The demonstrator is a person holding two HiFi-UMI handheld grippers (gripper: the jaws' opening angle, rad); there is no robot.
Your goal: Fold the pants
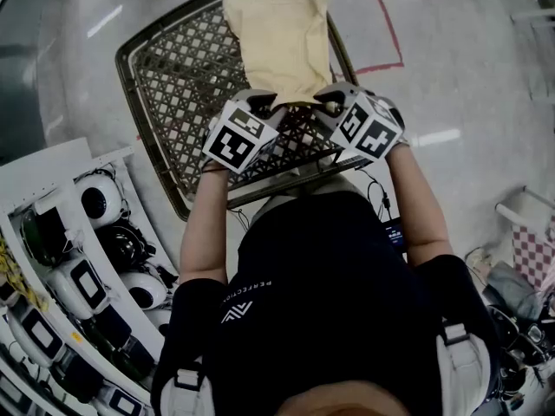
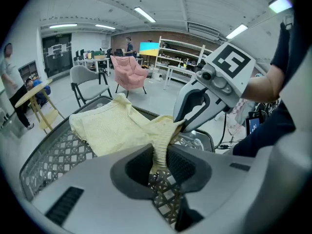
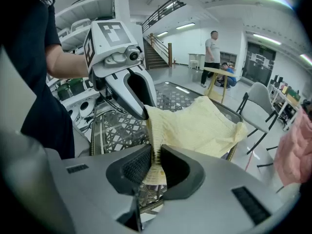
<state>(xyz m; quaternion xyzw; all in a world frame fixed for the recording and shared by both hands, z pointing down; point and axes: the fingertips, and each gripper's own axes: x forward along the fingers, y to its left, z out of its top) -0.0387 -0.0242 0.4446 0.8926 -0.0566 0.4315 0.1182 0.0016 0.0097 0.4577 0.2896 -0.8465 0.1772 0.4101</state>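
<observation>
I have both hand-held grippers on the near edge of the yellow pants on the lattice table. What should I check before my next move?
1. Grip of left hand-held gripper on the ribbed edge of the pants: ok, clamped.
2. Grip of right hand-held gripper on that same edge: ok, clamped.
3. The two grips side by side and apart: ok.
4. Pants untwisted across the lattice table: ok.
5. Far end fully on the table: cannot tell; it reaches the far rim.
6. Fabric free of the lattice holes: cannot tell.
</observation>
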